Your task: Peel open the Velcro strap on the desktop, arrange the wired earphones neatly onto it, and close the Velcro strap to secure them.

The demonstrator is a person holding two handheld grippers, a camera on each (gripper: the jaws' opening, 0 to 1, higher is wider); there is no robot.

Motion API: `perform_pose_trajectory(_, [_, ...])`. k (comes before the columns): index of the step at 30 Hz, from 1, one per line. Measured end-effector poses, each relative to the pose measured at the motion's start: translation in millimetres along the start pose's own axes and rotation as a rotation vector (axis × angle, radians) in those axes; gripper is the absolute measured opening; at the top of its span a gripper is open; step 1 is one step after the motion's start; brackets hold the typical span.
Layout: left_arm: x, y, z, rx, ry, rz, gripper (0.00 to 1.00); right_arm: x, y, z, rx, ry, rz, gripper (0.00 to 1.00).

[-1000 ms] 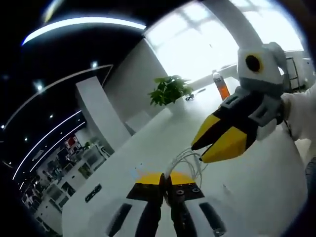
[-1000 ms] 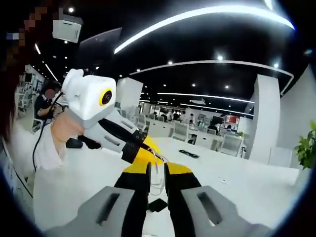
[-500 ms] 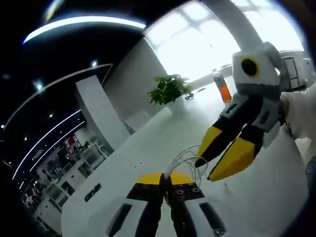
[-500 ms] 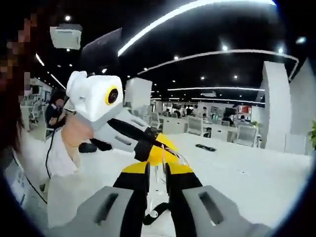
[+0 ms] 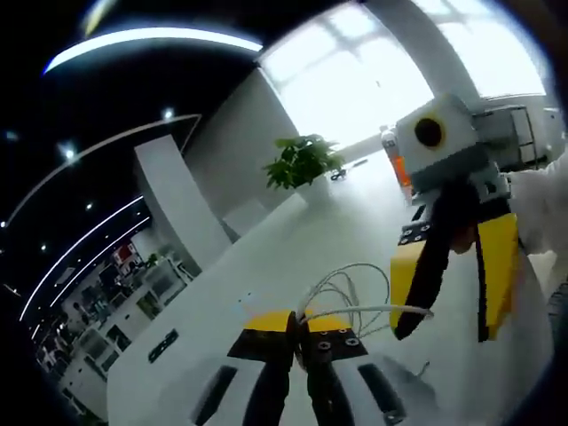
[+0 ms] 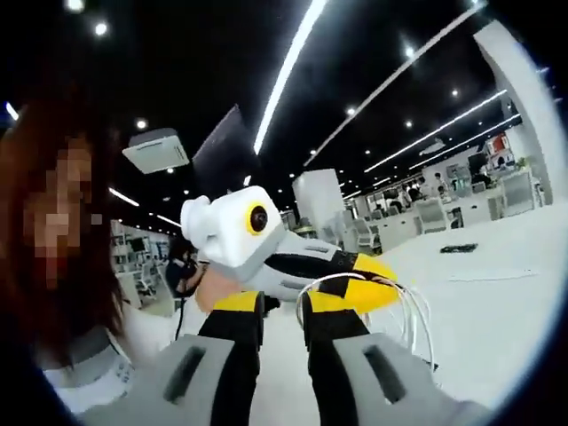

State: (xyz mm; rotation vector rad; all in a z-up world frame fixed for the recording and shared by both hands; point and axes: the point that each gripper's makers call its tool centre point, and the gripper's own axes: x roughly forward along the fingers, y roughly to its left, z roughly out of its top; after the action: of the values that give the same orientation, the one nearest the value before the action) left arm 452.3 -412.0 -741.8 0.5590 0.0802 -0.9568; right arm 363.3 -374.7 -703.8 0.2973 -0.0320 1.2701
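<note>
Wired earphones (image 5: 351,297) loop from the clamped left gripper (image 5: 297,321) toward two o'clock — the parted right gripper (image 5: 453,275) could snag them, undoing coils.

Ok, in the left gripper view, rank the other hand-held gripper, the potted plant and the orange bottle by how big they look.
1. Right hand-held gripper, largest, though it's nearest the camera.
2. Potted plant.
3. Orange bottle, partly hidden behind that gripper.

Left gripper (image 5: 297,321): jaws pressed together, clamping white cable loops. Right gripper (image 6: 282,303): jaws parted slightly (seen spread in left gripper view), raised, angled toward its counterpart.
</note>
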Motion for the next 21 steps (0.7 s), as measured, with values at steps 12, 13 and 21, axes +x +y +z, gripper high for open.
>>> perform_pose_trajectory(12, [2.5, -5.0, -3.7, 0.004, 0.018, -0.014, 0.07, -9.5, 32.4, 50.9, 0.266, -0.265, 0.207, 0.17])
perform_pose_trajectory(13, [2.9, -5.3, -4.8, 0.005, 0.021, -0.015, 0.07, -11.2, 32.9, 55.0, 0.275, -0.286, 0.213, 0.16])
perform_pose_trajectory(21, [5.1, -3.4, -11.7, -0.001, 0.041, -0.012, 0.07, -28.4, 13.1, 70.4, 0.264, -0.329, 0.131, 0.11])
